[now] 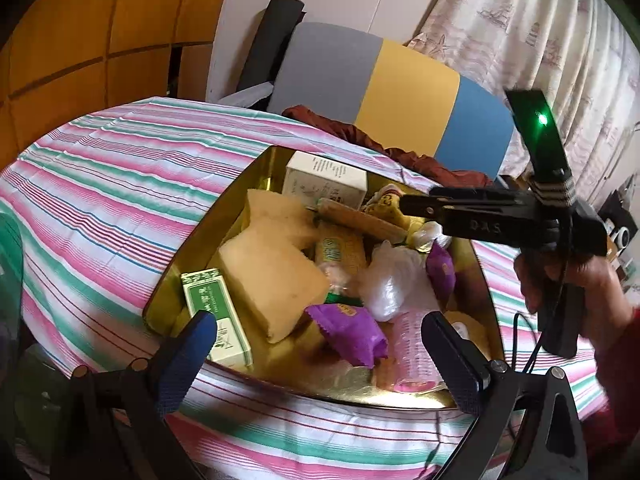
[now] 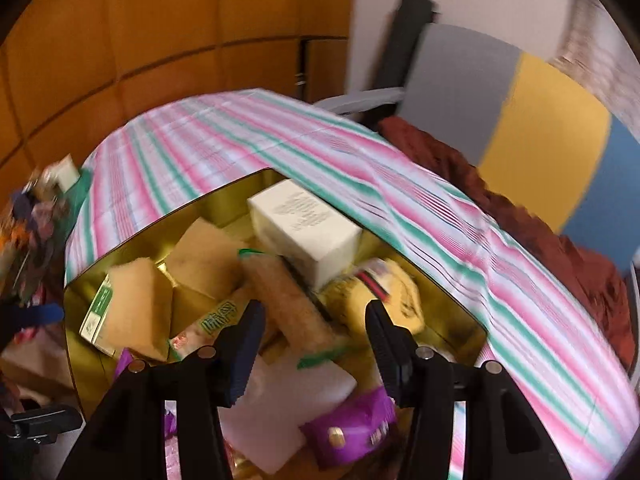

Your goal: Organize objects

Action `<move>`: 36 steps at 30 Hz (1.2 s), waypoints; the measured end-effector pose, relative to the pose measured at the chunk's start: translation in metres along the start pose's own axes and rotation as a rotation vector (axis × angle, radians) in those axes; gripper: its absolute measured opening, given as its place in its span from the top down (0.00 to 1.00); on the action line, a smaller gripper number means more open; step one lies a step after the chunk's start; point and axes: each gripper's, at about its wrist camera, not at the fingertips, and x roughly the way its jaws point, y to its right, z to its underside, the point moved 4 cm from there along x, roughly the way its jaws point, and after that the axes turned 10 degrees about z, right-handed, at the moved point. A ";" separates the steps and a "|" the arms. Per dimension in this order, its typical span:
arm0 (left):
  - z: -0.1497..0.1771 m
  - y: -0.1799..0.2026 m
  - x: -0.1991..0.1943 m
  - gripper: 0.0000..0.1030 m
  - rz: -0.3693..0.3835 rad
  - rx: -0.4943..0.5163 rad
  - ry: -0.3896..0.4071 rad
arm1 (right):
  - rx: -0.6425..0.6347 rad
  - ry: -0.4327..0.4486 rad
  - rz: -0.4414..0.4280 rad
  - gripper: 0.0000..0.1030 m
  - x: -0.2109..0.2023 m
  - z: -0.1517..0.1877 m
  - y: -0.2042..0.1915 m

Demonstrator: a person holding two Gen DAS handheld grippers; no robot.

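Right claw (image 2: 316, 344) hangs over the gold tray (image 2: 160, 216) on the striped bench (image 2: 200, 136), jaws part open, nothing between the pads. Tan snack bar (image 2: 292, 308) lies directly ahead and below, long axis running away from the claw and slightly left, approx. centred in the gap. Left claw (image 1: 320, 364), wide and empty, sits at the tray's near edge; right is nearer.

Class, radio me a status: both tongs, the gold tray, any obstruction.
Left tongs open, empty, at near rim. Right tongs open, empty, above clutter. Gold tray crowded: boxes, sponges, purple packets. Nothing blocking.
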 end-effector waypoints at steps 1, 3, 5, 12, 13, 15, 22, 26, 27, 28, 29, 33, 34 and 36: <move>0.000 0.001 0.000 0.00 0.001 -0.002 0.000 | 0.043 -0.010 0.025 0.49 -0.003 0.005 0.006; -0.001 0.005 0.000 0.00 -0.011 -0.001 -0.013 | 0.107 -0.028 0.060 0.49 -0.006 0.011 0.013; -0.002 0.009 0.002 0.00 -0.058 0.010 -0.035 | 0.162 -0.031 0.084 0.49 -0.016 0.020 0.017; -0.004 0.009 0.009 0.00 -0.158 0.024 -0.086 | 0.281 -0.064 0.126 0.48 -0.043 0.049 0.005; -0.005 0.008 0.008 0.00 -0.177 0.032 -0.080 | 0.288 -0.063 0.139 0.48 -0.047 0.053 0.004; -0.010 0.006 0.001 0.00 -0.237 0.052 -0.057 | 0.314 -0.064 0.177 0.48 -0.054 0.058 -0.001; -0.028 -0.009 -0.020 0.00 -0.324 0.050 -0.017 | 0.432 -0.078 0.277 0.41 -0.067 0.064 -0.010; -0.033 -0.015 -0.026 0.00 -0.369 0.031 -0.005 | 0.419 -0.071 0.314 0.41 -0.076 0.060 -0.024; -0.032 -0.016 -0.026 0.00 -0.376 0.028 -0.008 | 0.415 -0.071 0.319 0.41 -0.078 0.059 -0.027; -0.031 -0.017 -0.026 0.00 -0.381 0.026 -0.012 | 0.415 -0.074 0.327 0.41 -0.080 0.058 -0.029; -0.030 -0.017 -0.025 0.00 -0.387 0.024 -0.019 | 0.419 -0.079 0.337 0.41 -0.081 0.058 -0.030; -0.028 -0.018 -0.024 0.00 -0.388 0.025 -0.041 | 0.439 -0.087 0.390 0.41 -0.086 0.058 -0.030; -0.027 -0.017 -0.024 0.00 -0.389 0.028 -0.045 | 0.446 -0.096 0.404 0.41 -0.086 0.059 -0.030; -0.028 -0.014 -0.025 0.00 -0.396 0.046 -0.050 | 0.466 -0.119 0.424 0.41 -0.085 0.061 -0.027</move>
